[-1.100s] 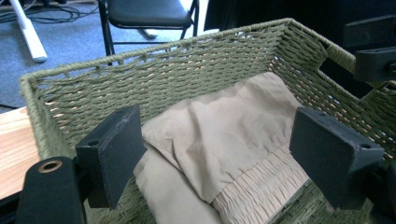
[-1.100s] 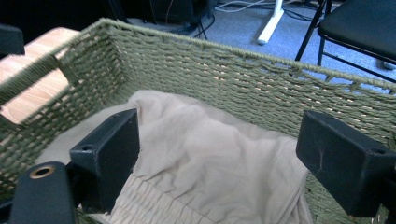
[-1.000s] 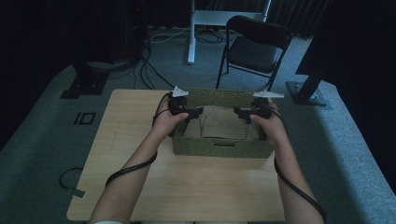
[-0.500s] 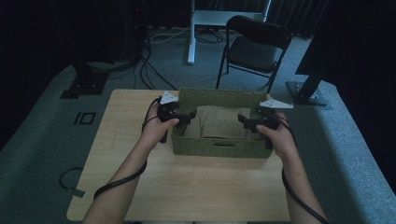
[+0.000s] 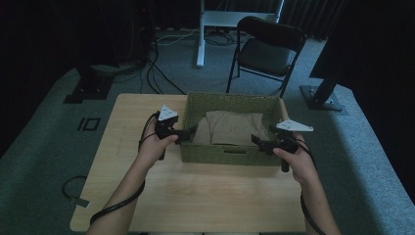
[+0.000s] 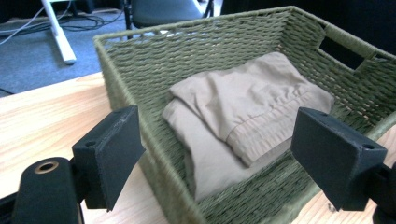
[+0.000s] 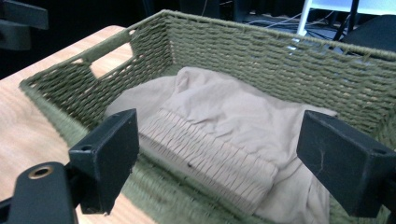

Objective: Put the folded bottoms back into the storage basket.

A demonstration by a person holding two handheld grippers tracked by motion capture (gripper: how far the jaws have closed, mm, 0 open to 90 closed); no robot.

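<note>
A green woven basket stands on the far half of the wooden table. Inside it lies a folded tan garment, with an elastic waistband showing. My left gripper is open just outside the basket's left wall, its jaws astride the near left corner with the garment beyond. My right gripper is open at the basket's front right corner, looking over the rim at the garment. Neither gripper holds anything.
A black folding chair and a white stand leg are behind the table. Cables lie on the grey carpet at the back left. A black stand base sits at the right. Bare tabletop lies in front of and left of the basket.
Both grippers have drawn back from over the inside of the basket. The left one is now outside its left wall, the right one at its front right corner. The garment stays in the basket.
</note>
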